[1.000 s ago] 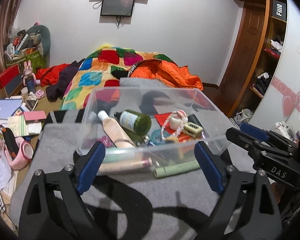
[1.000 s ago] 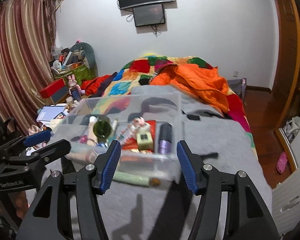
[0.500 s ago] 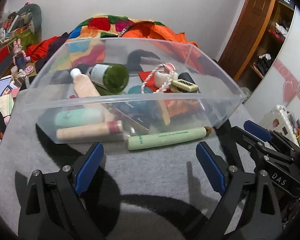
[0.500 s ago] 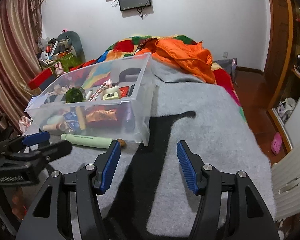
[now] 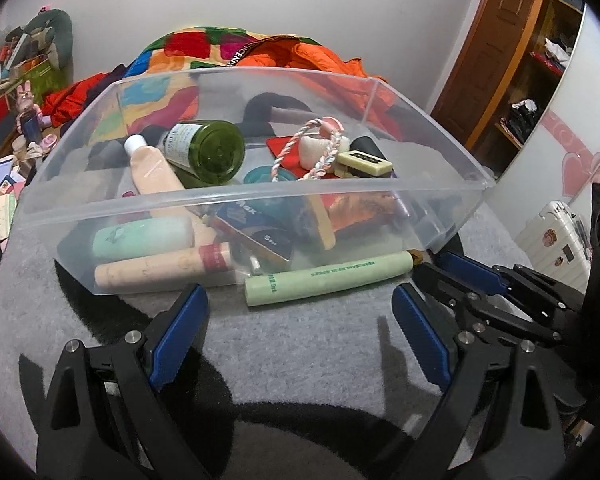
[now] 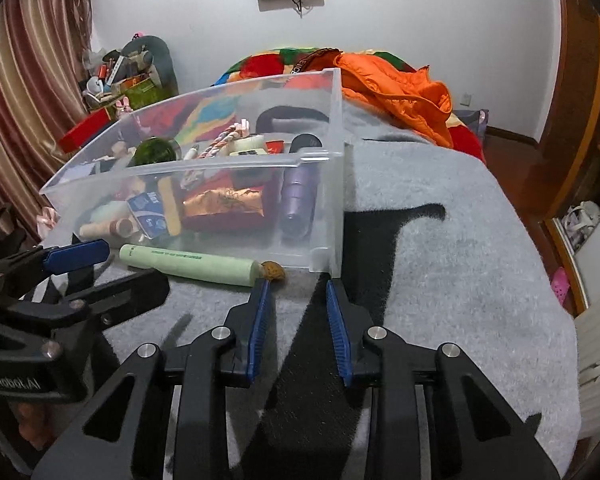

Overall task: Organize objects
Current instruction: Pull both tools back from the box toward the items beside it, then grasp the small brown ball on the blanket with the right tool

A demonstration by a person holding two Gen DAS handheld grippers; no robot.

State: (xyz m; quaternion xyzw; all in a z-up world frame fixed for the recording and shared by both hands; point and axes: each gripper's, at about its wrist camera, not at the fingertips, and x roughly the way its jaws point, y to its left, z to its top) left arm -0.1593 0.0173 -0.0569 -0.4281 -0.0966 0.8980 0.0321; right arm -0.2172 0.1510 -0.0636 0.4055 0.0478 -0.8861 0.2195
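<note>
While both point downward at the grey blanket (image 6: 440, 240), left claw (image 5: 300, 312) wide open, right claw (image 6: 296, 284) closing, empty.

We can read "Max" and "5" on the blue box (image 5: 256, 227) inside the clear bin (image 5: 228, 196), ahead of the left gripper. The print along the pale green tube (image 5: 328, 278), just before its fingertips, is too small for us to read.

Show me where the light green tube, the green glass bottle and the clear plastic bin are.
light green tube (image 5: 328, 278), left wrist view, middle of its body.
green glass bottle (image 5: 216, 152), left wrist view, its round base.
clear plastic bin (image 6: 204, 168), right wrist view, near rim.
</note>
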